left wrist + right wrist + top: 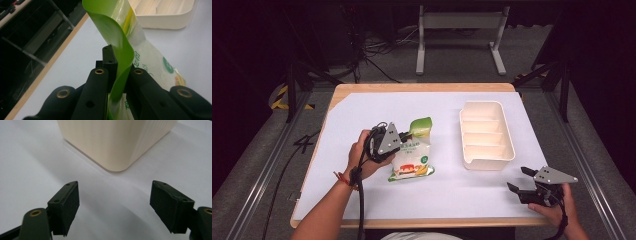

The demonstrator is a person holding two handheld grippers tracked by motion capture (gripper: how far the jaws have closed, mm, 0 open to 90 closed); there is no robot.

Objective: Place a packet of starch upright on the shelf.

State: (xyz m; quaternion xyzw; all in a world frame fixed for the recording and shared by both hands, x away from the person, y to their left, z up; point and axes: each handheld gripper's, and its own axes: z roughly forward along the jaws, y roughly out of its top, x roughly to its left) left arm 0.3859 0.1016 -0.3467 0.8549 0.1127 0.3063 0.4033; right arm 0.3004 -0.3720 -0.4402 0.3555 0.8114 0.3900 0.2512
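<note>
Your left gripper (117, 75) clamps the snack pouch's (412, 162) green top edge for carrying toward the 4-compartment tray (486, 135); right gripper (115, 207) waits released.

The pouch (140, 57) is clamped between the jaws of the left gripper (404, 136) by its upper edge, with its body extended ahead of and below the jaws. The divided tray (486, 134) is located beyond the pouch, to the right of these jaws, on the table sheet (362, 105). The right gripper (115, 205) is positioned near the tray's near corner; the tray (117, 142) is seen directly ahead of its parted jaws, well apart from them, with bare sheet between.
</note>
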